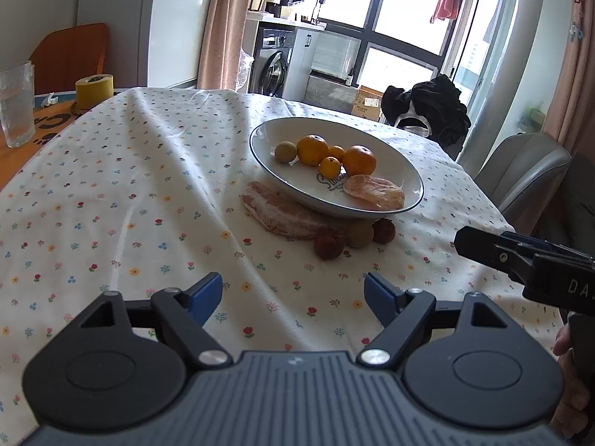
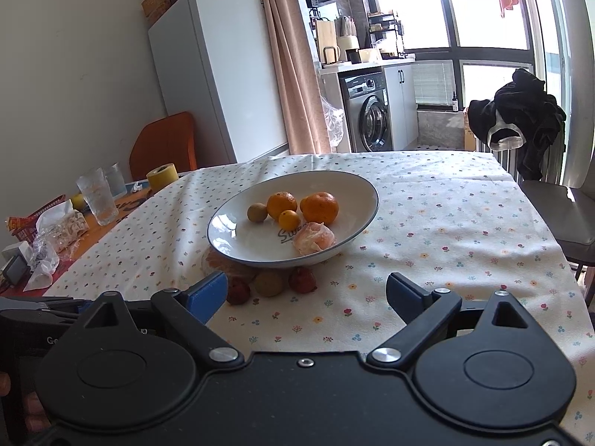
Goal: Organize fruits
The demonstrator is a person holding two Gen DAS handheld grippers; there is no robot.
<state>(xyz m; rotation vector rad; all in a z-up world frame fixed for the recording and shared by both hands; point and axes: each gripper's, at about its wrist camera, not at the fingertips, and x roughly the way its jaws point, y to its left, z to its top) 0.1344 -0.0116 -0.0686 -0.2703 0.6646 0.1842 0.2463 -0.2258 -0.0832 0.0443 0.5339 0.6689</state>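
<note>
A white bowl (image 1: 372,206) (image 2: 357,189) with a dark rim stands mid-table, holding oranges (image 1: 311,149) (image 2: 319,207), small kumquats, a brown longan (image 1: 285,151) and a peeled segment (image 1: 375,192) (image 2: 314,238). In front of the bowl on the cloth lie a pomelo piece (image 1: 277,213), two red lychees (image 1: 329,243) (image 2: 302,279) and a longan (image 1: 359,234) (image 2: 268,283). My left gripper (image 1: 293,297) is open and empty, short of this fruit. My right gripper (image 2: 306,295) is open too, just before the loose fruit; its body (image 1: 528,260) shows at the right of the left wrist view.
A floral cloth (image 1: 148,186) covers the table. At the left edge stand water glasses (image 1: 15,104) (image 2: 97,195), a yellow tape roll (image 1: 93,89) (image 2: 161,175) and wrappers (image 2: 55,234). A grey chair (image 1: 520,165) (image 2: 565,215) is to the right, an orange chair (image 2: 163,145) at the back left.
</note>
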